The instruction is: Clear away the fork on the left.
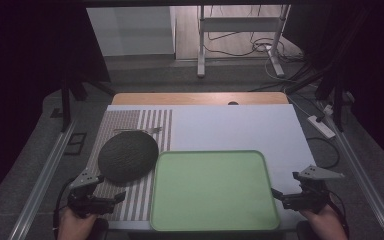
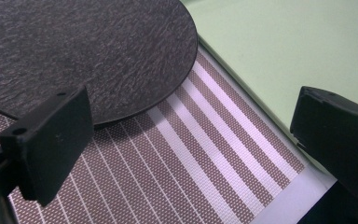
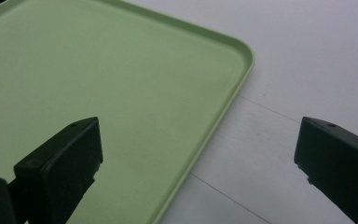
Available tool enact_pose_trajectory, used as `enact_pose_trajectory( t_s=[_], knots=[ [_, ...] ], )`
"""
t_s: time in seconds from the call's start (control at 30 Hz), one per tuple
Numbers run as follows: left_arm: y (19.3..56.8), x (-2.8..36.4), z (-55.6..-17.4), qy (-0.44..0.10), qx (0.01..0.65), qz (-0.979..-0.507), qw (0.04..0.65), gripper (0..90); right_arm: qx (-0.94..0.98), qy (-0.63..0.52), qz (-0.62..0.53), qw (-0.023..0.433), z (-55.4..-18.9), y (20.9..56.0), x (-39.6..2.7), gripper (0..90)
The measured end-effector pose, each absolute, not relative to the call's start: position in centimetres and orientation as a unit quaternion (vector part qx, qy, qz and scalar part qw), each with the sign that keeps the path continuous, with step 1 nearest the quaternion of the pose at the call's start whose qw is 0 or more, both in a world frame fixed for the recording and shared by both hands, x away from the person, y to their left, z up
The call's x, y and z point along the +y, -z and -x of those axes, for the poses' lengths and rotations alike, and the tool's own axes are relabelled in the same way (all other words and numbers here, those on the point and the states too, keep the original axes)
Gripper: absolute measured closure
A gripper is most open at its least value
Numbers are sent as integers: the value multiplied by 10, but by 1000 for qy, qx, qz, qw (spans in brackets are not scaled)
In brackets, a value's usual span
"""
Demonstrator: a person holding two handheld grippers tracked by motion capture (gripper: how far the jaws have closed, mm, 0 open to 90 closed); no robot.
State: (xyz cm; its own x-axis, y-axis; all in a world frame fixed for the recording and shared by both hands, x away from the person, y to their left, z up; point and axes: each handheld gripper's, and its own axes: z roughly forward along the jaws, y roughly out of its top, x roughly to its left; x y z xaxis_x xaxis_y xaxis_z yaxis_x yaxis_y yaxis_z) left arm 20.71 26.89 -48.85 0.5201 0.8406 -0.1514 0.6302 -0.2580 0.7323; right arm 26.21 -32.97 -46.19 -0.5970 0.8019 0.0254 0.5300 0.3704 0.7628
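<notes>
Flanking one green tray (image 1: 212,190) and one dark plate (image 1: 128,155), two grippers, left (image 1: 116,197) and right (image 1: 278,194), jaws spread.

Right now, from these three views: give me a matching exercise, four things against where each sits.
Things:
1. dark round textured plate
2. light green rectangular plastic tray
3. metal fork
4. left claw

Places:
A. lying on the striped mat just beyond the plate
B. open, hovering over the near part of the striped mat
C. on the white table cover, right of the mat
D. resting on the brown and white striped woven placemat, its right edge close to the tray

Pairs: 1-D, 2-C, 3-A, 4-B
</notes>
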Motion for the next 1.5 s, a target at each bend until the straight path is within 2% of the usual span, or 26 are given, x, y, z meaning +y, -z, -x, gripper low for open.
enact_pose_trajectory(
  t_s=[0.7, 1.5],
  knots=[
    [490, 274, -211, -108, 482, -776, 391, 15, 826, -369, -385, 182, -261, 463, -323, 12],
    [490, 268, -230, -104, 457, -792, 391, 0, 831, -369, -376, 177, -261, 463, -322, 12]
  ],
)
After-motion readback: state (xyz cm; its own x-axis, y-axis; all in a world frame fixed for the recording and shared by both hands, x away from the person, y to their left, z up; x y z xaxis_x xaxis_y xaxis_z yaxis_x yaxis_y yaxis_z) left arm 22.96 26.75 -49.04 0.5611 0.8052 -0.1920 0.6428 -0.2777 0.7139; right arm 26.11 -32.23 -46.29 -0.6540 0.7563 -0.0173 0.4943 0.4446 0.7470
